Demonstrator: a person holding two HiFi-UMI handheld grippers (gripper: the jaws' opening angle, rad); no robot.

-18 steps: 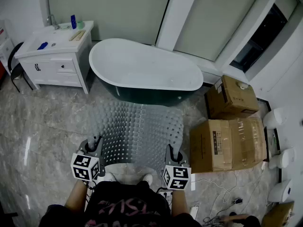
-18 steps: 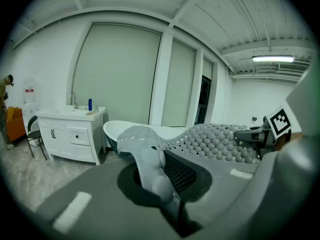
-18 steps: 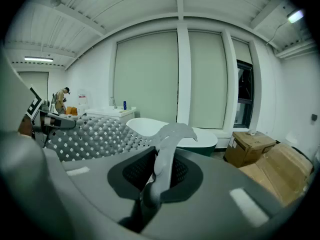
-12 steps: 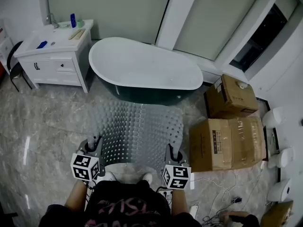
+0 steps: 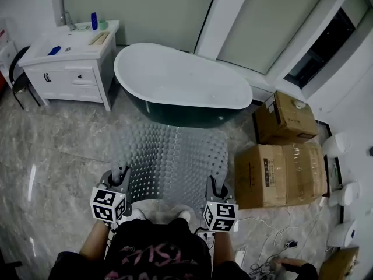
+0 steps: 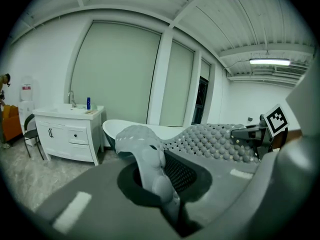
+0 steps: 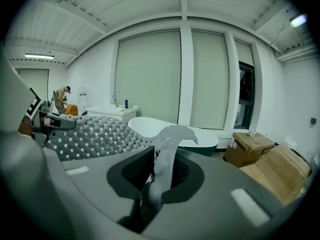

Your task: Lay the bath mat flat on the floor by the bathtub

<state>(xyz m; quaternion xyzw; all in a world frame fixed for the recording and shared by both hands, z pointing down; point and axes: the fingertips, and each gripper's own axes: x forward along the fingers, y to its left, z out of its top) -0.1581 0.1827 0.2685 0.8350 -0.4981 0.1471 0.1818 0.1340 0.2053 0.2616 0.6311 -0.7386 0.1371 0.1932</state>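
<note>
A grey, studded, perforated bath mat (image 5: 172, 159) hangs stretched between my two grippers, in the air in front of the dark-sided white bathtub (image 5: 183, 83). My left gripper (image 5: 119, 177) is shut on the mat's near left corner; in the left gripper view that corner (image 6: 150, 159) is pinched between the jaws. My right gripper (image 5: 213, 186) is shut on the near right corner, and the right gripper view shows the mat's edge (image 7: 165, 156) squeezed between its jaws. The mat's far edge droops toward the tub.
A white vanity (image 5: 67, 63) with a sink stands left of the tub. Cardboard boxes (image 5: 282, 171) sit on the marble floor at the right, with cables (image 5: 274, 255) near them. A black chair (image 5: 17, 80) is at far left. White fixtures (image 5: 344, 191) line the right wall.
The view has shifted slightly; the mat and both grippers sit a little lower and to the right in the frame. Both grippers keep their hold on the mat.
</note>
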